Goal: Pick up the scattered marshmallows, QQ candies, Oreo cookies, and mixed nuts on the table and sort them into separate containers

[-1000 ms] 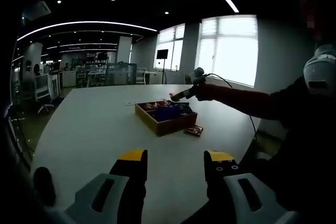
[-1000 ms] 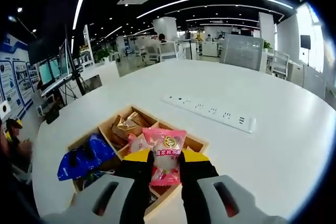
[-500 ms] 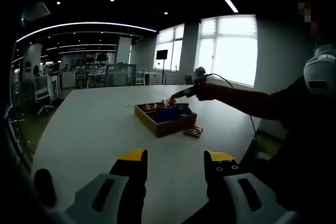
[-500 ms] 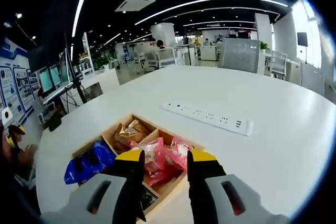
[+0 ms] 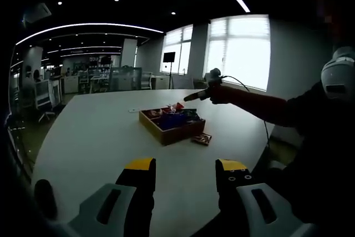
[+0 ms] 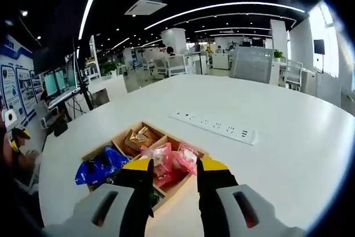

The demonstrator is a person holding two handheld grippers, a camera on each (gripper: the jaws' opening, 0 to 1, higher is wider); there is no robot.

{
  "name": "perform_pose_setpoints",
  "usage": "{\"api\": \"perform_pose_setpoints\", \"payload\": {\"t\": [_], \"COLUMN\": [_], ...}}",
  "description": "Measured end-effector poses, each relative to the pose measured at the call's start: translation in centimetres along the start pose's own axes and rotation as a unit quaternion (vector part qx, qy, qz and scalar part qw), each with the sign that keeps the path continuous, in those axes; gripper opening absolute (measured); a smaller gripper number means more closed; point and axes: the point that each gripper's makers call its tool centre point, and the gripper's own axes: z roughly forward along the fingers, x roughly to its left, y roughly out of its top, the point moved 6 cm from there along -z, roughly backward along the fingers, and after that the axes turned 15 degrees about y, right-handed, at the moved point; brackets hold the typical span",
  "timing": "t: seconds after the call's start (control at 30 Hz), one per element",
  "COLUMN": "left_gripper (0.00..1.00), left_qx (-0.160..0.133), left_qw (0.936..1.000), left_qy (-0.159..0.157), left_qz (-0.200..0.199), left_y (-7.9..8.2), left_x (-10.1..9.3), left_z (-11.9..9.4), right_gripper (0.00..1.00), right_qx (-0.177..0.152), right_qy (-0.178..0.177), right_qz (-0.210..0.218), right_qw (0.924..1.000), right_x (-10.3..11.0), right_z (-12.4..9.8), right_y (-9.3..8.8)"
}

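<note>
Right gripper (image 6: 173, 166) at bottom centre of right gripper view: fingers spread, nothing between them, hovering over the wooden tray (image 6: 100, 149), pink marshmallow packs (image 6: 169, 162) lying in its near compartment, blue packs (image 6: 100, 167) lower left. Left gripper (image 5: 184, 166) also spread and empty, low over bare tabletop (image 5: 100, 137). Next target is likely the loose packet (image 5: 202, 138) beside the tray, mid-frame in left gripper view: lift clear of the tray wall, approach flat, pinch at the packet's middle. Power strip (image 6: 214, 125) lies further back.
</note>
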Motion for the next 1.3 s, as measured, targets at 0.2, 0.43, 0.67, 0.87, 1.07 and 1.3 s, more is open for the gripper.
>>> {"api": "perform_pose_setpoints", "payload": {"t": [0.2, 0.43, 0.67, 0.87, 1.07, 1.3], "left_gripper": [0.48, 0.48, 0.48, 0.48, 0.48, 0.48], "left_qx": [0.0, 0.002, 0.004, 0.005, 0.007, 0.007], "left_qw": [1.0, 1.0, 1.0, 1.0, 0.9999, 0.9999], "left_qy": [-0.002, -0.002, -0.006, -0.006, -0.006, -0.007], "left_qz": [0.002, 0.002, 0.004, 0.005, 0.006, 0.007], "left_y": [0.1, 0.1, 0.1, 0.2, 0.1, 0.3], "left_x": [-0.3, -0.5, -0.7, -0.8, -0.9, -0.8], "left_z": [0.1, 0.3, 0.5, 0.6, 0.7, 0.8], "right_gripper": [0.29, 0.3, 0.31, 0.31, 0.31, 0.31], "right_qx": [0.004, 0.009, 0.002, -0.001, 0.003, 0.002], "right_qy": [0.005, 0.01, 0.022, 0.025, 0.025, 0.034], "right_qz": [-0.013, -0.031, -0.048, -0.06, -0.075, -0.088], "right_qw": [0.9999, 0.9994, 0.9986, 0.9979, 0.9968, 0.9956], "right_x": [-1.2, -1.4, -1.3, -0.3, -0.3, 1.0], "right_z": [-0.7, -1.0, -1.8, -2.2, -2.7, -3.7], "right_y": [0.3, 0.6, 1.1, 1.1, 0.8, 0.6]}}
